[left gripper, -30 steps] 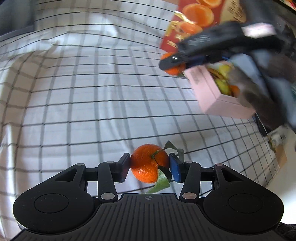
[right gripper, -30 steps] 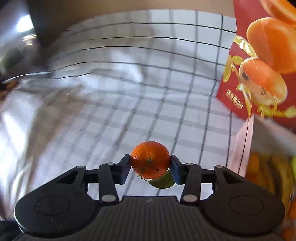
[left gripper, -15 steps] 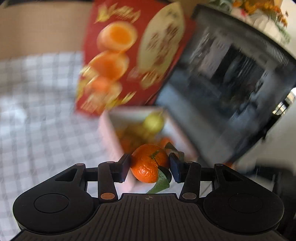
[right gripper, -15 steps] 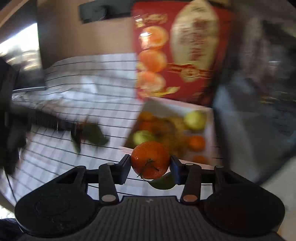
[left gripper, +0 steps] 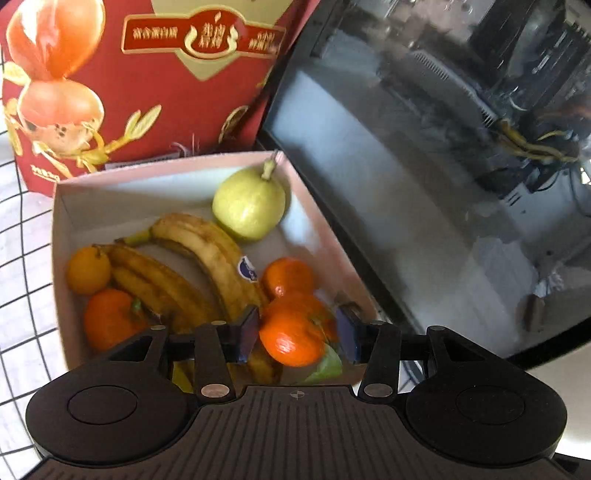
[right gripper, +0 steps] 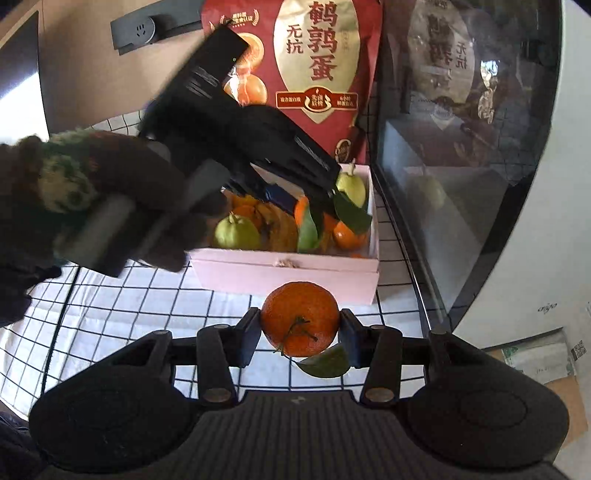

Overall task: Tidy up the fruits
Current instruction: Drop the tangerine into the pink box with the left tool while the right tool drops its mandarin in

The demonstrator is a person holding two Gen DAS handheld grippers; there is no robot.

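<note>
My left gripper (left gripper: 297,334) is shut on a leafy tangerine (left gripper: 291,338) and hangs over the open pink box (left gripper: 59,221). The box holds a green pear (left gripper: 249,212), brown-spotted bananas (left gripper: 207,254) and several tangerines. My right gripper (right gripper: 300,332) is shut on a second tangerine (right gripper: 300,319) with a green leaf below it, just in front of the box's front wall (right gripper: 284,273). The right wrist view also shows the left gripper (right gripper: 306,206) tilted down over the box, in a gloved hand (right gripper: 92,192).
A red printed package (right gripper: 314,74) stands behind the box. A black glass appliance door (left gripper: 424,166) rises close along the box's right side. The box rests on a white cloth with black grid lines (right gripper: 147,306). A wall socket (right gripper: 140,29) sits on the back wall.
Both grippers have swung from above the checked cloth toward the pink box, each keeping its tangerine. The left one now hangs over the box; the right one faces its front wall.
</note>
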